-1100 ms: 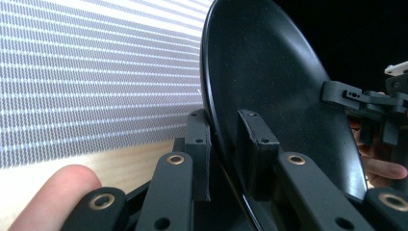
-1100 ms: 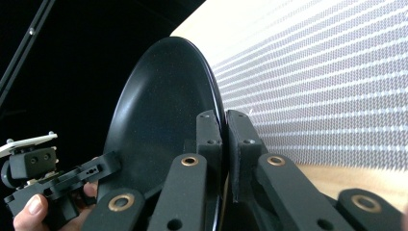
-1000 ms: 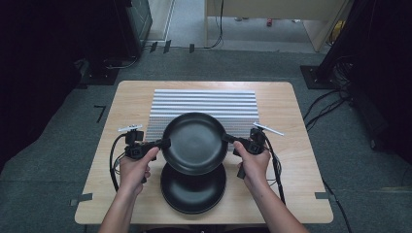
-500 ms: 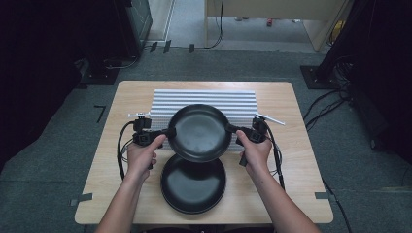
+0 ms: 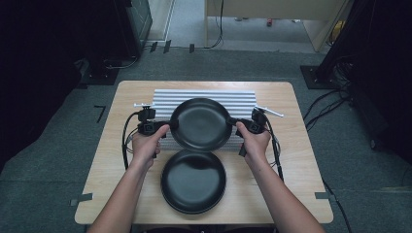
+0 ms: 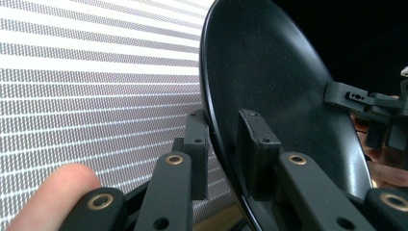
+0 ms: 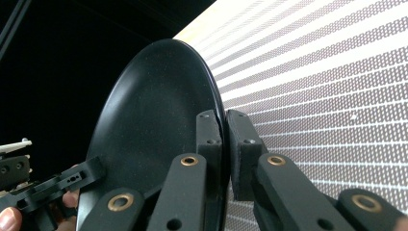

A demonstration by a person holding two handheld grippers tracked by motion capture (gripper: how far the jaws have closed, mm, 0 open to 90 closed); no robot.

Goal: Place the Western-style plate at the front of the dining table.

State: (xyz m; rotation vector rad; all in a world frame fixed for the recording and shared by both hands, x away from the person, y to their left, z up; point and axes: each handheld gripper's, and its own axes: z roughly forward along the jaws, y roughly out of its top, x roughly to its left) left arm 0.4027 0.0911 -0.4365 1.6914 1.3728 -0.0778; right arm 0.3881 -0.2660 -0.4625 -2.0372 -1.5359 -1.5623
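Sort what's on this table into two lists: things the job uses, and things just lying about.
In use:
- held plate, lifted above the table
- left gripper, clamped on its left rim
- right gripper, clamped on its right rim
- ribbed rack, under the held plate

Lying about:
- second plate, flat on the table, untouched

upper plate [image 5: 201, 124]: over ribbed rack [image 5: 165, 98], between both grippers
lower plate [image 5: 193, 180]: on table [image 5: 291, 160], nearer the person

Second plate [image 5: 193, 181] below, table edges [image 5: 296, 160] free
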